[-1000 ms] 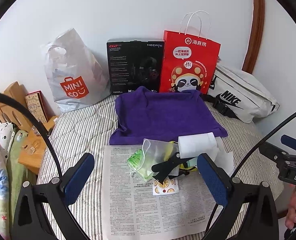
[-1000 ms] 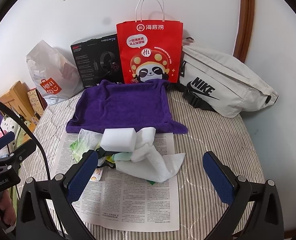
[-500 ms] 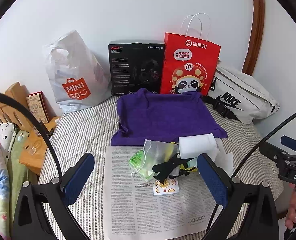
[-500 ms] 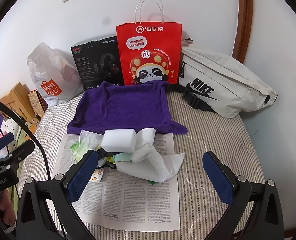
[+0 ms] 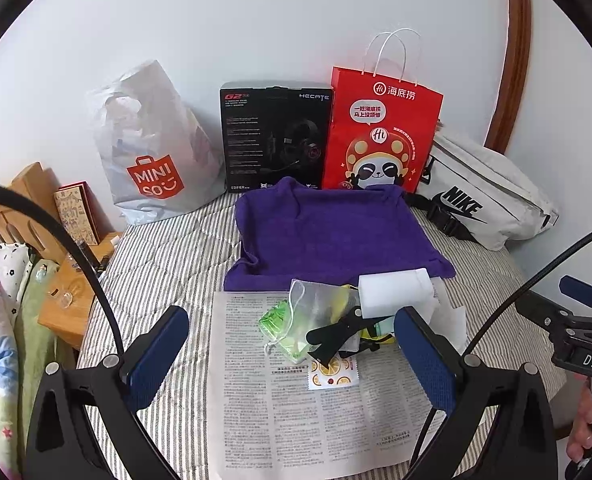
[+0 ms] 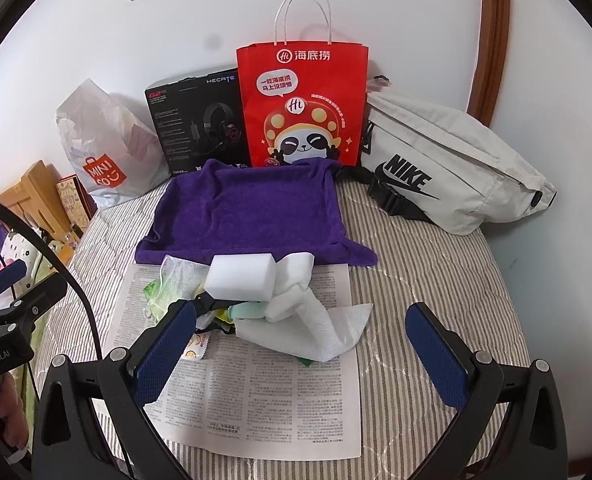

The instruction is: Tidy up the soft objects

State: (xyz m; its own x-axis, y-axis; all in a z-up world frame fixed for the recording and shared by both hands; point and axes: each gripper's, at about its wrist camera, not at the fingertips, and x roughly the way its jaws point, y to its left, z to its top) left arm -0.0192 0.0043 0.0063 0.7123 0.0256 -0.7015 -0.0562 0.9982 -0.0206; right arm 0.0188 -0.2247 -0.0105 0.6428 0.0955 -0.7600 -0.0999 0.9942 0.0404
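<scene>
A purple towel point(image 5: 332, 236) point(image 6: 247, 216) lies flat on the striped bed, behind a newspaper sheet point(image 5: 316, 412) point(image 6: 255, 396). On the newspaper's far edge sits a pile: a white sponge block point(image 5: 392, 290) point(image 6: 241, 276), a crumpled white cloth point(image 6: 316, 324), a clear mesh pouch with green contents point(image 5: 296, 320) point(image 6: 167, 284), a black clip point(image 5: 332, 336) and a small orange-print packet point(image 5: 334, 372). My left gripper point(image 5: 291, 364) is open and empty, hovering before the pile. My right gripper point(image 6: 300, 354) is open and empty, also short of the pile.
Along the wall stand a Miniso plastic bag point(image 5: 151, 148), a black headset box point(image 5: 275, 140), a red paper bag point(image 5: 380, 136) and a white Nike waist bag point(image 6: 448, 164). A wooden rack and bedding point(image 5: 15, 264) lie left of the bed.
Both views have drifted slightly; the scene sits a little lower in the left wrist view. Nothing on the bed has moved and both grippers stay open.
</scene>
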